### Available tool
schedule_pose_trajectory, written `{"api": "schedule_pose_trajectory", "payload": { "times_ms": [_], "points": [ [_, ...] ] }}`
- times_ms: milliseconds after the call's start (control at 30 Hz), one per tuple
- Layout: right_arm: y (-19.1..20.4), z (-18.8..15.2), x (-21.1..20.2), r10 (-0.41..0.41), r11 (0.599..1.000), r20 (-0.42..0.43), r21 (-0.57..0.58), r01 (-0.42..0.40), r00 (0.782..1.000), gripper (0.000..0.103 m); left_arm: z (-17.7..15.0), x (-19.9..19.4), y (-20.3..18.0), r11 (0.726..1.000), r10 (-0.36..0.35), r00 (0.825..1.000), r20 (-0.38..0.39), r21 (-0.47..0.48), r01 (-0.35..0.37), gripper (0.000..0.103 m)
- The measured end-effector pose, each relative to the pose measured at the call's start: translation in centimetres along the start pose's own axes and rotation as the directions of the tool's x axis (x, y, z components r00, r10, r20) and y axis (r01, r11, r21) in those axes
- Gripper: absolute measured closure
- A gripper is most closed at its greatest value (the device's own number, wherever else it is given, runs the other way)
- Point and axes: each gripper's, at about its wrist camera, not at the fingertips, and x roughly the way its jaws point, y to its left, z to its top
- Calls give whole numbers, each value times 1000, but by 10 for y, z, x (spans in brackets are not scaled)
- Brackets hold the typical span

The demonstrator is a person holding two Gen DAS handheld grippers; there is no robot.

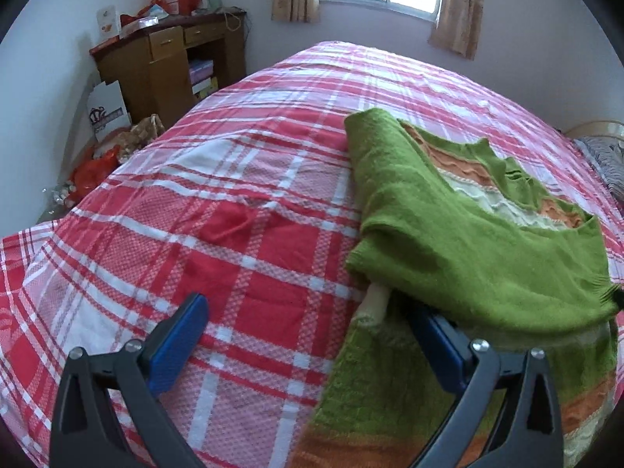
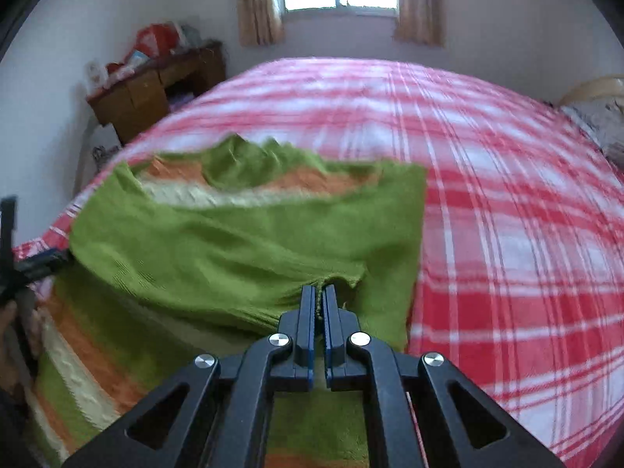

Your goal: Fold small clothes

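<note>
Green sweater (image 2: 241, 241) with orange and cream stripes lies on the red plaid bedspread (image 2: 507, 214), partly folded over itself; right gripper (image 2: 319, 292) closed on a pinch of its green edge, lifting it; left gripper (image 1: 308, 312) open wide, nothing held, one finger under the raised flap.

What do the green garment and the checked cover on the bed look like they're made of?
The green garment looks like a soft knit, probably wool or acrylic: fuzzy matte surface, ribbed hem, wavy orange and cream stripes. The checked bedcover looks like thin woven cotton, or a blend: a flat, matte red, pink and white plaid with a fine woven grid and small creases.
</note>
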Motion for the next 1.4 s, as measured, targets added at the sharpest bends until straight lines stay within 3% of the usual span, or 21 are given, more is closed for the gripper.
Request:
{"api": "schedule_pose_trajectory", "payload": {
  "times_ms": [67,133,233,333,400,467,533,600,633,733,767,833,933,1033,1167,1233,1400],
  "points": [
    [-9,-9,2,-4,999,-21,40,4,1000,97,-4,-9,5,999,-47,999,5,3,47,0],
    [-18,-13,-4,-42,998,-13,49,42,999,97,-5,-19,11,1000,-29,999,19,-9,29,0],
    [-28,-14,-19,-117,991,11,63,117,993,97,5,-55,14,999,-45,990,132,-15,47,0],
    [-28,-3,-32,-97,992,57,82,92,994,97,25,-68,7,997,-69,980,186,-17,73,0],
    [-20,7,-34,-37,995,74,91,30,997,97,43,-53,-8,996,-86,986,144,16,84,0],
    [-5,15,-27,89,990,72,100,-96,993,97,47,-30,-17,999,-43,994,103,25,41,0],
    [10,19,-17,146,986,60,79,-150,988,97,45,-7,-19,1000,10,998,59,28,-11,0],
    [21,17,-3,143,988,27,63,-144,989,97,37,18,-17,995,90,996,-11,52,-89,0],
    [23,13,5,136,988,-2,70,-136,991,97,31,23,-13,994,97,995,-37,50,-95,0],
    [18,-8,27,93,992,-89,92,-85,992,97,22,24,3,1000,13,999,-35,2,-13,0],
    [16,-14,22,110,991,-47,86,-105,993,97,21,23,4,1000,8,999,-31,3,-8,0],
    [13,-17,16,113,991,-51,81,-108,992,97,17,21,3,1000,10,1000,-11,7,-10,0],
    [19,-8,12,57,996,-65,72,-52,996,97,15,17,-9,998,48,999,3,46,-48,0],
    [30,4,4,56,997,13,44,-56,998,97,16,19,-11,997,49,999,-4,63,-49,0],
    [40,-5,35,26,1000,-70,-3,-26,997,97,17,18,-7,998,29,1000,-2,51,-29,0],
    [37,-14,28,42,999,-8,-3,-42,999,97,13,15,-7,998,23,1000,-1,59,-23,0],
    [20,-18,23,102,992,3,68,-102,995,97,6,8,-5,998,8,1000,9,63,-9,0]
  ]
}}
